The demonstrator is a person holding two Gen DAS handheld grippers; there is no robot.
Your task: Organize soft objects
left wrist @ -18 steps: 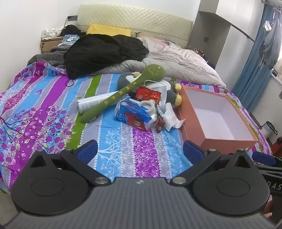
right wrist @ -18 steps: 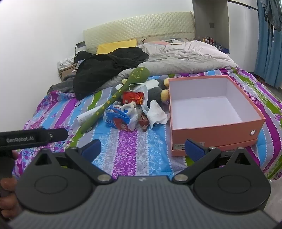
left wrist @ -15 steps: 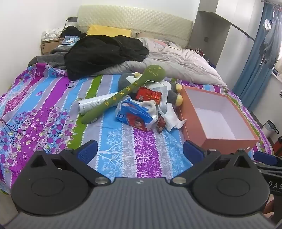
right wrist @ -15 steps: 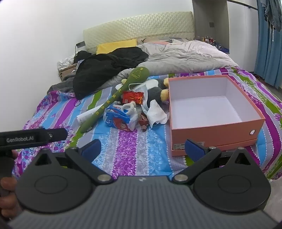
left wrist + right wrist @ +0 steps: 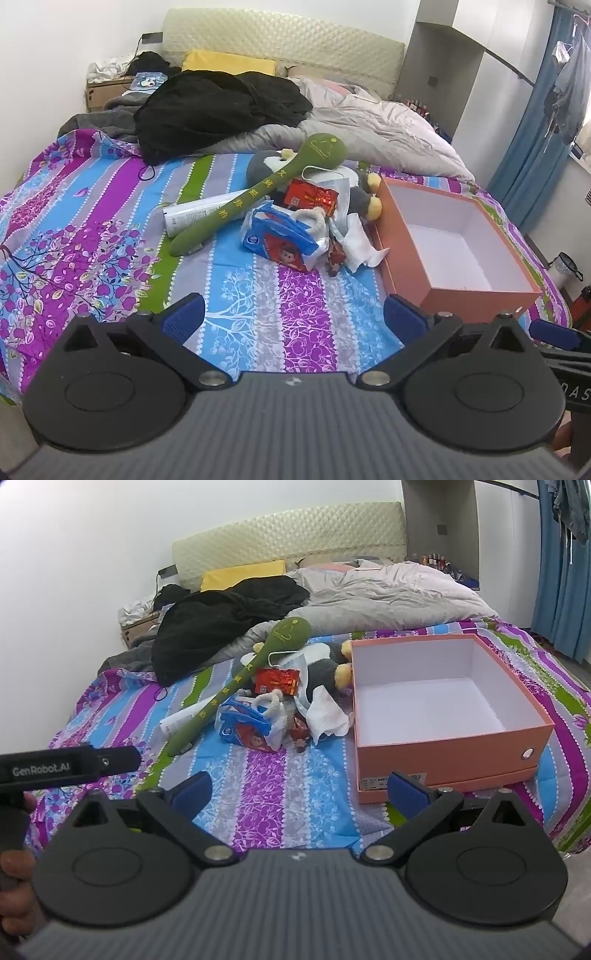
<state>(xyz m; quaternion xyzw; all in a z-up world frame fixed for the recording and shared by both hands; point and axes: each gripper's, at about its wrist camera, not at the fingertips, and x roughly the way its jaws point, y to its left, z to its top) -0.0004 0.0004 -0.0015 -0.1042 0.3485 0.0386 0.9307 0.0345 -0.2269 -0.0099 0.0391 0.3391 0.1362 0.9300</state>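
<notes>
Hovering both grippers, left gripper point(image 5: 291, 314) and right gripper point(image 5: 299, 788), wide open, empty; probably grabbing green plush stick point(image 5: 258, 192) mid-shaft, left of box point(image 5: 402, 240).

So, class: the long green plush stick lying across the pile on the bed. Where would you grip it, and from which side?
Grip the green plush stick on its thin shaft near the lower end, which lies free on the bedsheet. Come from above with the left gripper, jaws across the shaft. The bulbous head rests on the plush penguin and the clutter, so it is harder to reach.
</notes>
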